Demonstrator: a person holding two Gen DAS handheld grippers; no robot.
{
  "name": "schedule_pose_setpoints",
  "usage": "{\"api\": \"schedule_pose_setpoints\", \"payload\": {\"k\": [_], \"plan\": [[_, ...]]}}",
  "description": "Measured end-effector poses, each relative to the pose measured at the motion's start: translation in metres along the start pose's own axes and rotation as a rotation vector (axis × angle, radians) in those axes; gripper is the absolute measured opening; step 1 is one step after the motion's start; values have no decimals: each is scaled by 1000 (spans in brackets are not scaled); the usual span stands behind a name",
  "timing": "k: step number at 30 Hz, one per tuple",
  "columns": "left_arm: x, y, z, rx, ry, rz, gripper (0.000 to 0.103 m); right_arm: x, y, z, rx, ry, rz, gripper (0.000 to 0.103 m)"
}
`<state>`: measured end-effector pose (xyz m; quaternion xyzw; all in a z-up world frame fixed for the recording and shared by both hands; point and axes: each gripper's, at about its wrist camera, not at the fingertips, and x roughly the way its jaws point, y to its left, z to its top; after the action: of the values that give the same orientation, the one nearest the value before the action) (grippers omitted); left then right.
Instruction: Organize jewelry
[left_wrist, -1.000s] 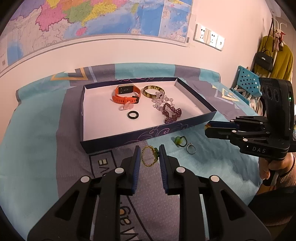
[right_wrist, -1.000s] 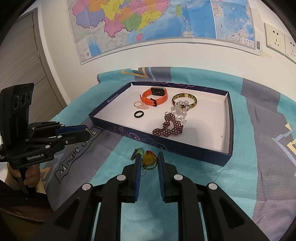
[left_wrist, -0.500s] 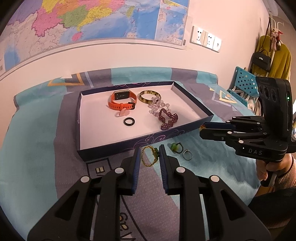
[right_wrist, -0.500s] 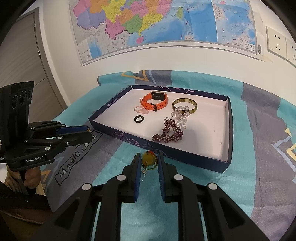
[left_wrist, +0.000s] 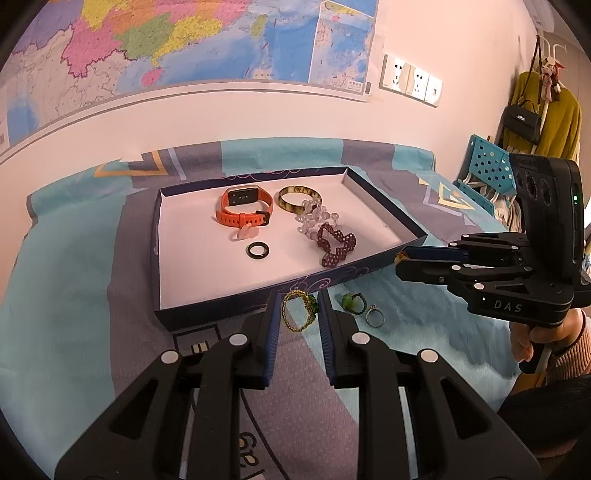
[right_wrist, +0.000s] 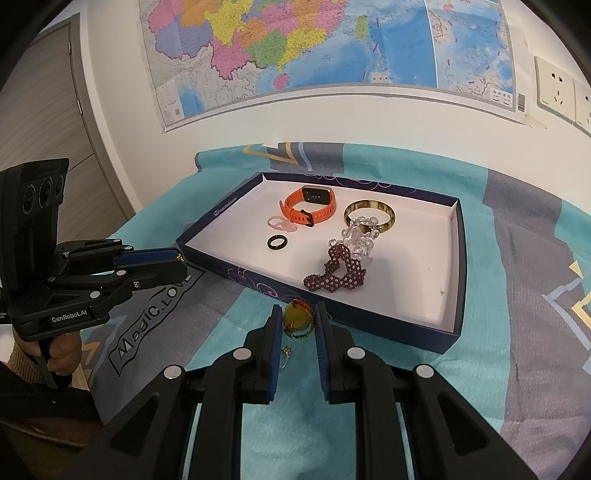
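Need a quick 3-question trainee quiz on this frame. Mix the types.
1. True or false: the silver ring lies on the cloth, outside the box.
2. What does the left gripper hold? A. orange watch B. gold bracelet C. amber bangle
3. How many items lie inside the box?

Key: 1 true. 2 B. 3 six: watch, bangle, two beaded pieces, two rings.

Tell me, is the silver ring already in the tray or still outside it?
Outside. The silver ring lies on the cloth in front of the tray, beside the green ring.
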<state>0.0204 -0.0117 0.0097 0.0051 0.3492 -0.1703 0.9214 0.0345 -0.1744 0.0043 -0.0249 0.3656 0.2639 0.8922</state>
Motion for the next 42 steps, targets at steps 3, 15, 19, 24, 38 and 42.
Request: {"api": "schedule_pose_setpoints", "payload": {"k": [3, 15, 19, 24, 38, 42], "plan": [[0, 0, 1, 1, -2, 1, 21, 1, 0, 2, -1, -1, 0, 16], [2, 1, 8, 1, -12, 3, 21, 4, -1, 8, 0, -4, 10, 16], [2, 2, 11, 3, -18, 3, 21, 5, -2, 11, 1, -6, 15, 16], [4, 2, 15, 6, -24, 5, 21, 6, -2, 15, -1, -9, 15, 16], [8, 4, 22, 8, -32, 6, 21, 11, -6, 24, 2, -16, 17, 16], [9, 5, 23, 8, -33, 7, 21, 12, -7, 27, -3, -16, 15, 16]]}}
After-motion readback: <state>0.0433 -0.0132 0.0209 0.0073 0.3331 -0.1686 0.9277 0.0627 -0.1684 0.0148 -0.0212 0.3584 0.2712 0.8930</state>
